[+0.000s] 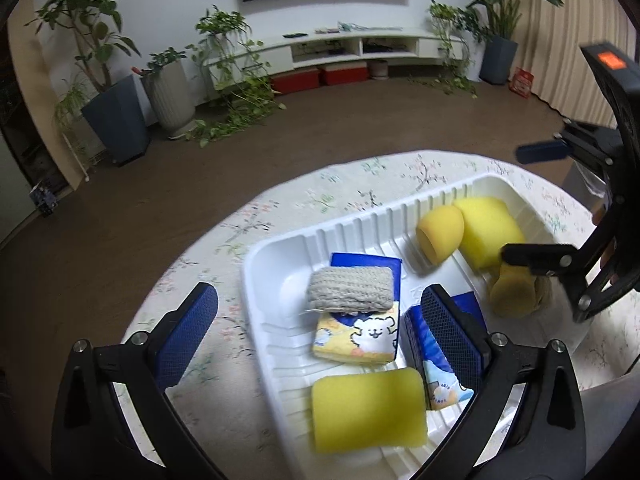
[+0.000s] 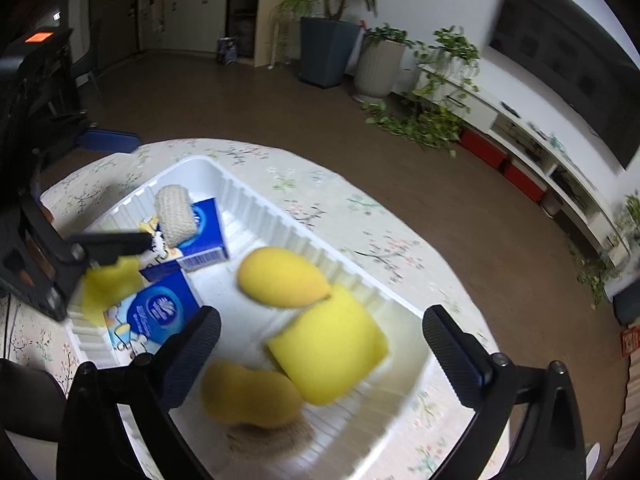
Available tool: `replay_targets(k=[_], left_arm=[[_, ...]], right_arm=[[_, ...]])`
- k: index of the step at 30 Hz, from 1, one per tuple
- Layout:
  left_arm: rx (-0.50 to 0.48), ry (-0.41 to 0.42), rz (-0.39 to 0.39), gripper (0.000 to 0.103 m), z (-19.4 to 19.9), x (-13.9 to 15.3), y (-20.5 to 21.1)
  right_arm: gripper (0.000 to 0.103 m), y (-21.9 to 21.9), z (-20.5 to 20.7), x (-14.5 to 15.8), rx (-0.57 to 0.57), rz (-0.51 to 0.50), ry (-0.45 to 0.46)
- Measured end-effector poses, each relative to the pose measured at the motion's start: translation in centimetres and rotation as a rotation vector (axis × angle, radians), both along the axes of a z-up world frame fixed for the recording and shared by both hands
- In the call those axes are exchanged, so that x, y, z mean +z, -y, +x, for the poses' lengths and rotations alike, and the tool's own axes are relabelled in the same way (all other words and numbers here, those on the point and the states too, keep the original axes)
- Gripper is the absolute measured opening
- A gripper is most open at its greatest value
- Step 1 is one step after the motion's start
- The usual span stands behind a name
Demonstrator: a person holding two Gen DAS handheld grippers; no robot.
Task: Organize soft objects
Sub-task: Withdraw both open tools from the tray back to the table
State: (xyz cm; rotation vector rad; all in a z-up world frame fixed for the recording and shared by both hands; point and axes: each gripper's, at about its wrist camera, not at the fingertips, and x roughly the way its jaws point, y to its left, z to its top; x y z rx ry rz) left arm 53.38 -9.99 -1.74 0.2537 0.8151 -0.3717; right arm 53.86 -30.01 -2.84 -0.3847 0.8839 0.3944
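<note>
A white ribbed tray (image 1: 360, 220) (image 2: 304, 220) sits on a floral-cloth table. It holds a grey knitted pad (image 1: 350, 288) (image 2: 176, 216) on blue tissue packs (image 1: 356, 334) (image 2: 160, 312), flat yellow sponges (image 1: 368, 410) (image 1: 490, 232) (image 2: 328, 352) and rounded yellow sponges (image 1: 440, 232) (image 2: 280, 276) (image 2: 248, 394). My left gripper (image 1: 320, 334) is open and empty above the tray's near end. My right gripper (image 2: 320, 356) is open and empty above the yellow sponges; it also shows in the left wrist view (image 1: 532, 208).
The table's floral cloth (image 1: 224, 320) surrounds the tray. Beyond the table edge is brown floor with potted plants (image 1: 116, 120), a white TV console (image 1: 360, 46) and red boxes (image 1: 296, 80).
</note>
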Motion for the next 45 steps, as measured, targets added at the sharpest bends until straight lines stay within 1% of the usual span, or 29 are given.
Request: replay_targets(k=[6, 13, 19, 21, 23, 24, 30, 32, 36, 39, 42, 45], left_arm=[[0.083, 0.033, -0.029, 0.103, -2.0, 2.2, -3.5], [0.182, 0.032, -0.051, 0.103, -6.2, 3.2, -8.7], [0.264, 0.036, -0.068, 0.103, -12.0, 3.8, -13.4], [0.284, 0.036, -0.082, 0.103, -14.4, 3.9, -14.4], [0.301, 0.044, -0.081, 0.103, -16.5, 3.9, -15.1], [0.306, 0.047, -0.076, 0.103, -18.2, 3.7, -15.3], [0.315, 0.044, -0.084, 0.103, -25.5, 2.9, -15.2], [0.304, 0.031, -0.085, 0.103, -27.9, 2.5, -14.7], [0.254, 0.028, -0.083, 0.103, -32.4, 2.1, -12.5], [0.227, 0.047, -0.107, 0.103, -35.9, 2.4, -10.6], [0.204, 0.047, -0.126, 0.103, -38.1, 2.2, -8.7], [0.184, 0.046, -0.137, 0.103, -40.0, 1.4, -6.4]], right_arm=[[0.103, 4.1, -1.5, 2.0, -0.111, 0.062, 0.027], [0.103, 9.5, -5.8, 4.5, -0.22, 0.091, 0.065], [0.103, 13.6, -11.2, 6.5, -0.3, 0.128, 0.089], [0.103, 14.3, -12.8, 7.0, -0.316, 0.137, 0.096], [0.103, 15.0, -15.5, 7.4, -0.33, 0.16, 0.101], [0.103, 15.1, -16.3, 7.5, -0.335, 0.167, 0.101], [0.103, 14.6, -24.1, 6.2, -0.346, 0.183, 0.079], [0.103, 14.4, -26.8, 5.5, -0.353, 0.211, 0.064], [0.103, 13.0, -31.5, 3.6, -0.363, 0.262, 0.029], [0.103, 11.6, -34.7, 2.3, -0.361, 0.28, 0.007], [0.103, 9.5, -37.4, 1.1, -0.351, 0.304, -0.014], [0.103, 7.1, -39.4, 0.0, -0.335, 0.298, -0.023]])
